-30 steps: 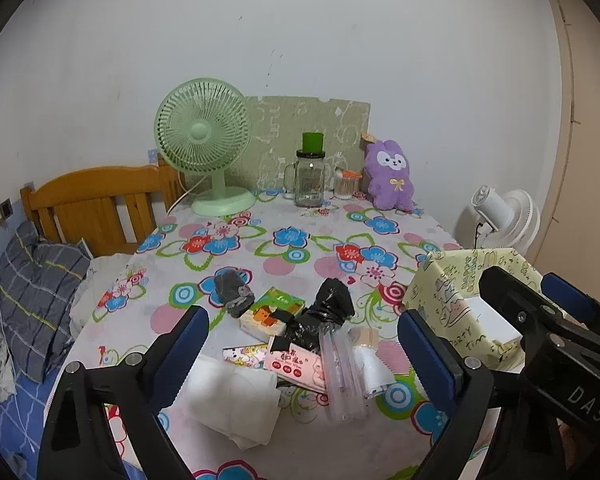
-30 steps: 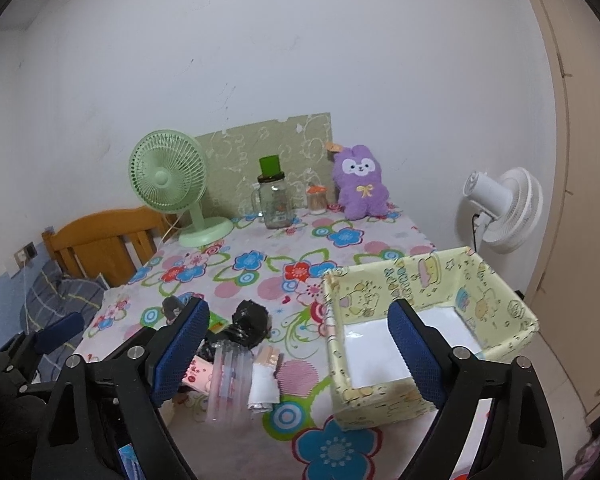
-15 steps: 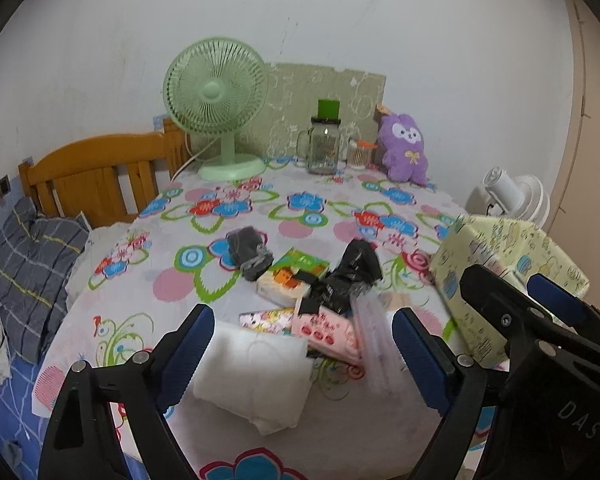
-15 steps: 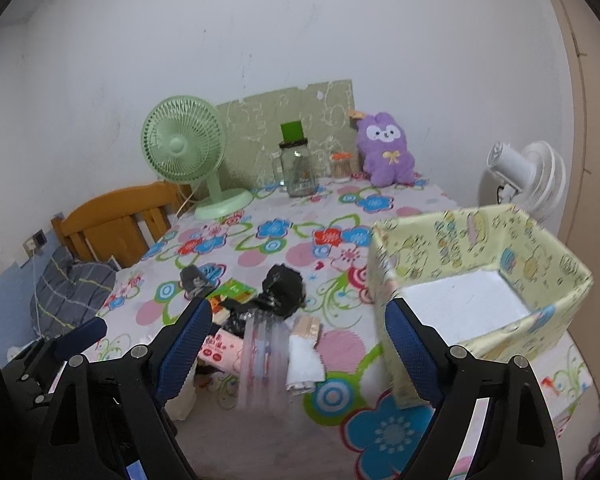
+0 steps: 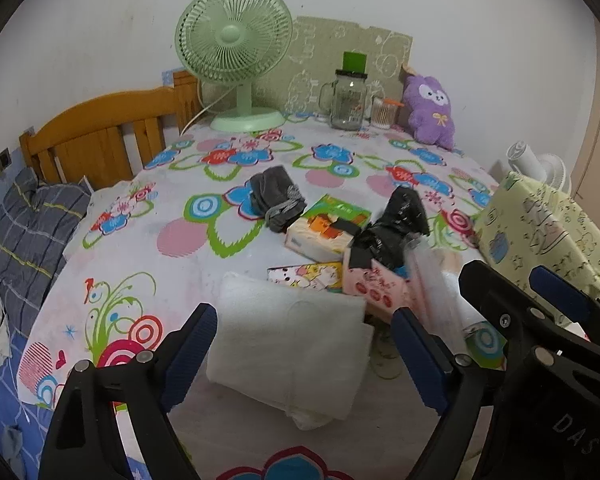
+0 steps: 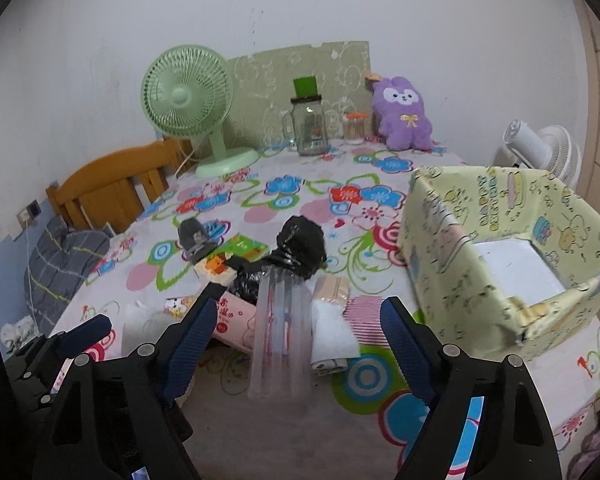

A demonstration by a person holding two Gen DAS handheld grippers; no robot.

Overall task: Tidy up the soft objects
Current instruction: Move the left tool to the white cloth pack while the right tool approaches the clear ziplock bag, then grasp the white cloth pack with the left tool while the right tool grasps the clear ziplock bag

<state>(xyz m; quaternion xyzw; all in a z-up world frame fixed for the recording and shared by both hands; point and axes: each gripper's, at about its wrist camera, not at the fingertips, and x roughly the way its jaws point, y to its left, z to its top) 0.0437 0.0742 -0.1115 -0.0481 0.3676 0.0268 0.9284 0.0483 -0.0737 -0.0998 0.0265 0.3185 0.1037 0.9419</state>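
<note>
A pile of soft things lies on the flowered table: a white folded cloth (image 5: pixel 292 344), a grey sock bundle (image 5: pixel 276 196), tissue packs (image 5: pixel 324 228), a black plastic bag (image 5: pixel 396 220), a pink pack (image 5: pixel 374 284) and a clear plastic sleeve (image 6: pixel 282 328). My left gripper (image 5: pixel 304 356) is open, its fingers either side of the white cloth, just above it. My right gripper (image 6: pixel 300 348) is open and empty over the clear sleeve. A yellow patterned box (image 6: pixel 500 256) stands open at the right, with nothing in it.
At the back stand a green fan (image 5: pixel 236 64), a glass jar (image 5: pixel 348 96), a small cup (image 5: pixel 382 112) and a purple plush (image 5: pixel 430 112). A wooden bed headboard (image 5: pixel 100 136) and pillow (image 5: pixel 28 232) lie left of the table. A white fan (image 6: pixel 540 152) is at the right.
Both grippers have moved forward and down toward the pile. The left one now straddles the white cloth. Both stay open.
</note>
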